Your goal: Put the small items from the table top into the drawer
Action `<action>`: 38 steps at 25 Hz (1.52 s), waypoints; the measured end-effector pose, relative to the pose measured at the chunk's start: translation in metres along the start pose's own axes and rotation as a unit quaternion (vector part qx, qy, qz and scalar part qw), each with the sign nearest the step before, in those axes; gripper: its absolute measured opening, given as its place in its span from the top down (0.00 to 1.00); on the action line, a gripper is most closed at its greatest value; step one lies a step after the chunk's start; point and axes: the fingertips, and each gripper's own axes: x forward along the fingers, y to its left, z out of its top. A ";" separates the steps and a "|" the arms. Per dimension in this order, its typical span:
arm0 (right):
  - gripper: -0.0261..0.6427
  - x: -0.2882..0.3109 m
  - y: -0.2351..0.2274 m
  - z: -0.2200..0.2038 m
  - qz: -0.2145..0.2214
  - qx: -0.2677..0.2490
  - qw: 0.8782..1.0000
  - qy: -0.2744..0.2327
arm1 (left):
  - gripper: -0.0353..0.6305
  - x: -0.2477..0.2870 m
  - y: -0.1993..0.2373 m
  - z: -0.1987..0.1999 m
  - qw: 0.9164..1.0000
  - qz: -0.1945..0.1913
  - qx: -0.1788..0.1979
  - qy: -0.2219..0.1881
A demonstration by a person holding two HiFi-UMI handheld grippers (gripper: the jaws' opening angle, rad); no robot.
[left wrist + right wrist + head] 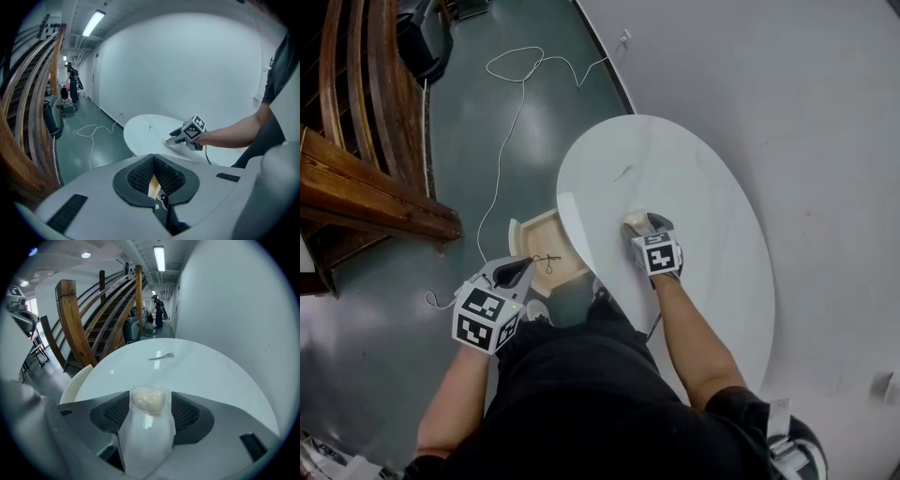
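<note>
The left gripper is just off the left edge of the white table, over the pulled-out wooden drawer that sticks out from under the table. Its jaws are pinched together, and a thin black string runs from its tip across the drawer. The right gripper is on top of the table, near the middle. Its jaws are wide apart, and a small see-through bag lies between them, not squeezed. The bag lies longways along the jaws, with its pale lump at the far end, pointing to a thin metal clip farther across the table
</note>
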 end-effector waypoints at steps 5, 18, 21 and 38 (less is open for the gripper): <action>0.59 0.005 0.001 -0.003 -0.004 0.012 1.000 0.000 | 0.92 -0.005 -0.001 -0.002 1.000 0.001 -0.010 -0.004; 0.64 0.001 0.004 -0.011 0.003 0.064 0.998 0.010 | 0.92 -0.021 0.004 -0.014 1.000 0.010 -0.022 -0.019; 0.64 -0.008 0.012 -0.006 0.007 0.068 0.998 0.002 | 0.92 -0.025 0.007 -0.015 0.999 0.012 -0.024 -0.023; 0.64 -0.039 0.164 0.028 0.124 -0.013 0.992 -0.038 | 0.92 -0.049 0.024 -0.043 0.999 0.008 -0.031 -0.023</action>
